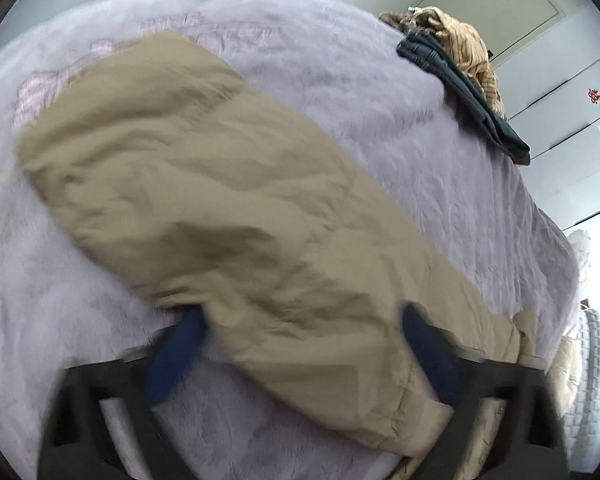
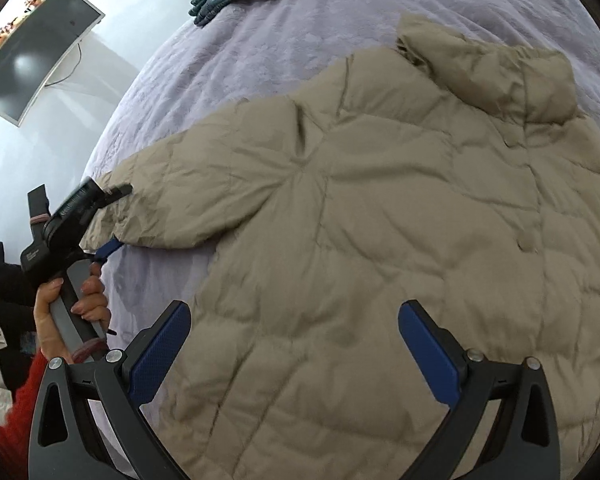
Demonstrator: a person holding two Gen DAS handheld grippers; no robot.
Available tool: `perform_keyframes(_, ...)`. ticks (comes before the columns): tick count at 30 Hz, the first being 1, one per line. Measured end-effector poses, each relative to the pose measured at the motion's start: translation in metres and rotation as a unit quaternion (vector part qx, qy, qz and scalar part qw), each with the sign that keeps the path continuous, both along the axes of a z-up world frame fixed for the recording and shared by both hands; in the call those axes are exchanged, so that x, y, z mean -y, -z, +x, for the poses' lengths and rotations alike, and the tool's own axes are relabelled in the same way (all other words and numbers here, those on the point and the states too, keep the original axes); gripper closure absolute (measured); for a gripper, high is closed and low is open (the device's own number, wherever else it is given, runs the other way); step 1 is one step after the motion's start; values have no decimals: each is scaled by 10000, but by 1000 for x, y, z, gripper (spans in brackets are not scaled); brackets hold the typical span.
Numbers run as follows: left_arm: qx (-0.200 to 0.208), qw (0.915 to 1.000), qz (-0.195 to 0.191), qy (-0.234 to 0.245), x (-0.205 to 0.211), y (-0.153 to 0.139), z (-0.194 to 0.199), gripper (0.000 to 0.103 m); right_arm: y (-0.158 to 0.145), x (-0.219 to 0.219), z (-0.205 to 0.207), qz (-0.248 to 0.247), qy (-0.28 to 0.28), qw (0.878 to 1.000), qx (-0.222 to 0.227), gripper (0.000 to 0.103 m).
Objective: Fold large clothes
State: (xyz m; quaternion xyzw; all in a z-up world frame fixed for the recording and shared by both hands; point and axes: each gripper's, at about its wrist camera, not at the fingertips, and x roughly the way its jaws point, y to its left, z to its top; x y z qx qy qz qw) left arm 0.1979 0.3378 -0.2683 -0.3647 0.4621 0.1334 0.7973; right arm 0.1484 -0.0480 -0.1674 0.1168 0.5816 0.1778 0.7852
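A beige puffer jacket (image 2: 380, 200) lies spread on a lavender bed cover (image 2: 300, 20), collar at the upper right. One sleeve (image 1: 220, 200) stretches out toward the bed's left edge. My left gripper (image 1: 300, 320) straddles this sleeve near its cuff, with its blue pads against both sides of the padded fabric. The right wrist view shows the left gripper (image 2: 114, 220) there too, held by a hand (image 2: 88, 292). My right gripper (image 2: 294, 344) hangs open over the jacket's lower body. Its left pad is at the jacket's side edge and its right pad is above the quilting, gripping nothing.
A pile of folded clothes (image 1: 460, 52), dark blue and tan, sits at the far edge of the bed (image 1: 340, 92). A wall-mounted screen (image 2: 32, 48) hangs beyond the bed's left side. A red sleeve (image 2: 24, 392) of the person is at the lower left.
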Motion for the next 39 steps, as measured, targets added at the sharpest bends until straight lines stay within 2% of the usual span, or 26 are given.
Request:
perform_keyframes(1, -28, 9999, -8, 149, -1, 0, 8, 68, 0, -3, 4, 31, 4, 10000, 34, 0)
perform_keyframes(2, -12, 9998, -52, 208, -2, 0, 10, 77, -1, -5, 7, 65, 17, 10000, 52, 0)
perform_keyframes(4, 107, 9995, 14, 283, -2, -6, 18, 84, -2, -8, 14, 191, 59, 9998, 83, 0)
perform_keyframes(6, 211, 9986, 234, 415, 1, -15, 18, 85, -4, -9, 21, 304, 188, 9993, 129, 1)
perform_keyframes(8, 370, 9964, 513, 562, 7, -30, 17, 89, -3, -11, 28, 460, 305, 9984, 123, 20)
perform_keyframes(9, 463, 9950, 604, 641, 11, -38, 16, 89, -1, -12, 33, 525, 369, 9979, 84, 55)
perform_keyframes(10, 576, 9930, 719, 733, 16, -47, 16, 89, 3, -14, 38, 580, 447, 9973, -16, 80)
perform_keyframes(14, 1076, 9803, 1186, 1160, 40, -90, 13, 89, 22, -26, 57, 1184, 555, 9914, -94, 86)
perform_keyframes(17, 1529, 9629, 1519, 1625, 70, -124, 11, 89, 46, -45, 67, 1261, 478, 9906, -247, 87)
perform_keyframes(20, 1751, 9483, 1543, 2150, 102, -145, 10, 89, 80, -55, 73, 1333, 544, 9876, -631, 87)
perform_keyframes(24, 1927, 9216, 1711, 2901, 165, -155, 21, 89, 78, -33, 66, 1693, 736, 9795, -802, 87)
perform_keyframes(26, 1970, 9079, 1676, 3300, 200, -155, 26, 89, 70, -11, 58, 1622, 856, 9807, -678, 87)
perform_keyframes(28, 1957, 8915, 1674, 3727, 244, -151, 31, 89, 55, 28, 42, 1409, 1230, 9815, -403, 87)
perform_keyframes(31, 1808, 8693, 1811, 4228, 300, -134, 26, 89, 33, 97, 13, 606, 1947, 9790, 66, 87)
perform_keyframes(34, 1341, 8371, 2172, 4839, 364, -99, 16, 89, 22, 163, -15, 319, 2534, 9668, 100, 87)
perform_keyframes(38, 685, 7880, 2763, 5458, 426, -50, -4, 89, 20, 209, -39, 108, 2784, 9604, 13, 87)
perform_keyframes(39, 648, 7800, 2889, 5512, 434, -45, -12, 89, 19, 219, -44, 118, 2804, 9598, -4, 87)
